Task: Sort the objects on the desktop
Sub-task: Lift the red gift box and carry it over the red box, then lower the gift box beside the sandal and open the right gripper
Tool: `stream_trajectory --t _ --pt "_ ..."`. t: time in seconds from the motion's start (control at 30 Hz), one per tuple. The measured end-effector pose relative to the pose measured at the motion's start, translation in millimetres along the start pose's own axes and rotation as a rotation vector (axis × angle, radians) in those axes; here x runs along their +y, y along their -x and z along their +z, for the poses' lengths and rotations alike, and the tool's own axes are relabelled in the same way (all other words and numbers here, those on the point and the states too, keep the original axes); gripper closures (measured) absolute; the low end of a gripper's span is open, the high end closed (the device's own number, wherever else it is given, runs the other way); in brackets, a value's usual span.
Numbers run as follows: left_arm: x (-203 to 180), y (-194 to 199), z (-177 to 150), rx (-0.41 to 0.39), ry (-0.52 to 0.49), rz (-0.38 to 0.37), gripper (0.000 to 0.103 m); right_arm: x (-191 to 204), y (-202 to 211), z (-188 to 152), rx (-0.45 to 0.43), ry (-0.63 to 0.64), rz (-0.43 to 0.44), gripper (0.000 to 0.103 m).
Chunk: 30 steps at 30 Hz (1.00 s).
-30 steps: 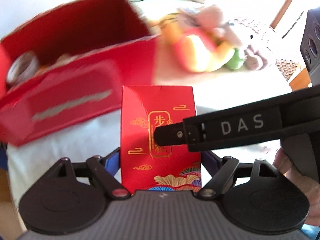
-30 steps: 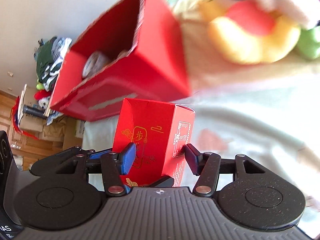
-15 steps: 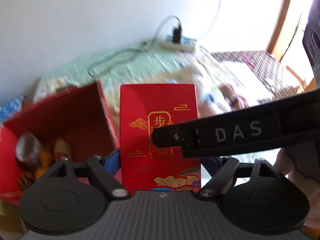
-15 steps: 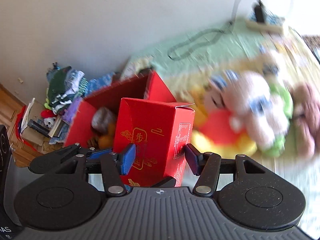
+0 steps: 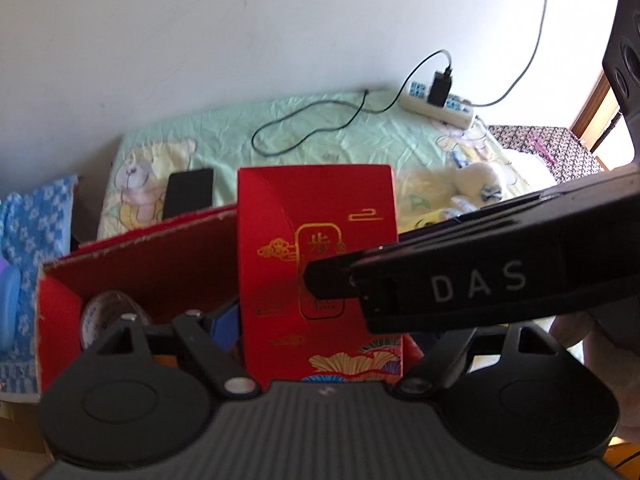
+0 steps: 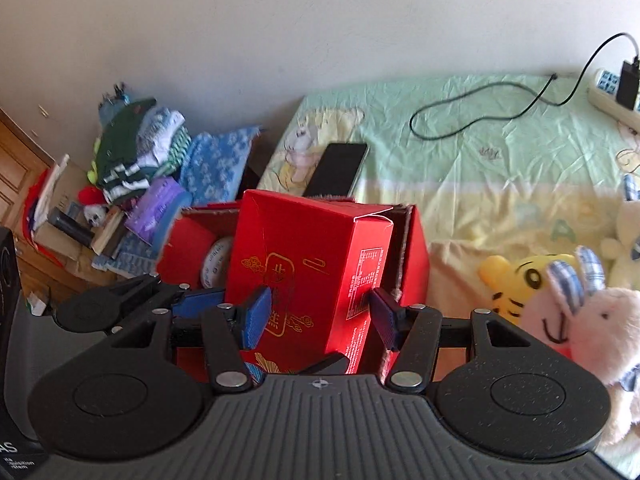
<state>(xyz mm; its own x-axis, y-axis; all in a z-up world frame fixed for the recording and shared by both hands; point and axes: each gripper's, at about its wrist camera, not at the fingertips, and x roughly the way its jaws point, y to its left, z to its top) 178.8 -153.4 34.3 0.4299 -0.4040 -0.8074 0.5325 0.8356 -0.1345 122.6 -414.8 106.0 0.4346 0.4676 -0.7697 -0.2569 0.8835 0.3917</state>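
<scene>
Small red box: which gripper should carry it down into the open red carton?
Left, probably. The left gripper spans the small red box squarely across its front face, with the open red carton right beside it. The right gripper pinches the box across a corner, a weaker hold.

Jaws clamp red carton point(image 6: 304, 276) (above open box point(image 6: 416, 256)).

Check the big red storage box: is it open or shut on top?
Open. The big red storage box has no lid across it; its inner walls and a roll of tape inside show. The small red carton hides part of it.
</scene>
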Motion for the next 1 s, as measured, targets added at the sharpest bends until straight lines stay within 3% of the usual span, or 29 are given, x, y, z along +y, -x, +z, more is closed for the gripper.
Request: stream_trajectory --t 0.37,0.77,1.0 --pt "51 -67 -23 0.189 0.121 -0.138 0.021 24 -82 7 0.225 0.101 -0.167 0.045" --pt "66 -85 -34 0.296 0.169 -0.237 0.020 42 -113 17 0.416 0.241 -0.273 0.047" --pt "63 -84 -36 0.306 0.146 -0.235 0.019 46 -120 18 0.446 0.277 -0.291 0.045"
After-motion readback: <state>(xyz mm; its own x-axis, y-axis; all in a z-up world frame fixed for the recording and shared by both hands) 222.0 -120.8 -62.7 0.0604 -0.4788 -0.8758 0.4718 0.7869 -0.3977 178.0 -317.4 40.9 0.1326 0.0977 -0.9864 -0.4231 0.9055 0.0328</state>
